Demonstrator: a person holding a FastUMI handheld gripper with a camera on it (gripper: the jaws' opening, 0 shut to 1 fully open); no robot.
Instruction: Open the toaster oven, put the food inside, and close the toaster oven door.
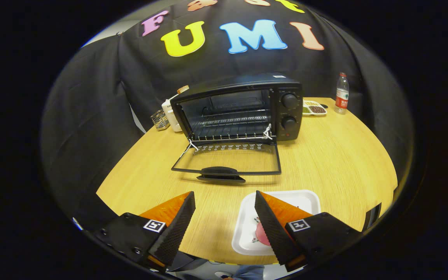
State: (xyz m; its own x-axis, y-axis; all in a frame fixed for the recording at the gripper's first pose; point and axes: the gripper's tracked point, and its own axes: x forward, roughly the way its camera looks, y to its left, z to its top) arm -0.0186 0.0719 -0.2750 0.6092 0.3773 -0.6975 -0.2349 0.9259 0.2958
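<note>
Two fingers of the gripper [224, 199] stand wide apart w/ nothing between them, just bare wooden table [336, 155]. White tray [282, 223] lies on the table under & just beside the right finger [272, 229], which covers part of it; a pink piece of food [262, 234] shows on the tray right against that finger's inner edge (mostly hidden, can't tell what it is). Toaster oven [243, 111] sits well beyond the fingers, roughly centred ahead. It's black, boxy, w/ two knobs [289, 112] stacked on its right side. Its door [228, 159] is folded down flat toward the fingers, glass panel w/ dark frame, handle [221, 174] at the near edge. Wire rack [231, 124] visible inside. Behind the oven: white appliance [171, 112] on one side, small dish [314, 107] & water bottle [342, 93] on the other.
</note>
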